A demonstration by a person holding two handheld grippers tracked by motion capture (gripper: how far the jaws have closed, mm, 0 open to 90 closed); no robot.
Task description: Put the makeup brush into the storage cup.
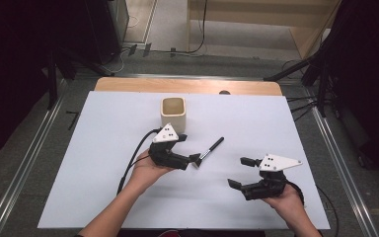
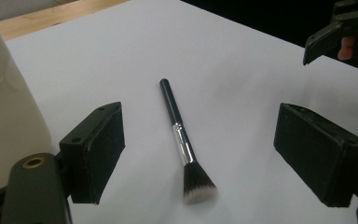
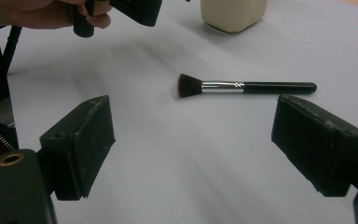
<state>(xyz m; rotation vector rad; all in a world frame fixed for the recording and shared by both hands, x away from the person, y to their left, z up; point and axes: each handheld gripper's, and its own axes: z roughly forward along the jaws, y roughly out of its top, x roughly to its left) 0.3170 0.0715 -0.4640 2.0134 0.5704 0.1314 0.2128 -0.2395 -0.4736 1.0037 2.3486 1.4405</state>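
Note:
A makeup brush (image 1: 211, 149) with a black handle, silver ferrule and dark bristles lies flat on the white table, bristles toward my left gripper (image 1: 188, 149). That gripper is open, its jaws standing on either side of the bristle end. In the left gripper view the brush (image 2: 182, 140) lies between the wide-apart jaws of the left gripper (image 2: 200, 135), untouched. My right gripper (image 1: 241, 172) is open and empty, to the right of the brush and nearer the front edge. In the right gripper view the brush (image 3: 242, 87) lies crosswise beyond the open right gripper (image 3: 191, 135).
A cream square cup (image 1: 171, 112) stands upright behind the left gripper; the same cup (image 2: 4, 107) is close on the left in the left gripper view. The white sheet (image 1: 103, 163) covers a wooden table (image 1: 187, 85). Metal rails (image 1: 335, 148) flank both sides.

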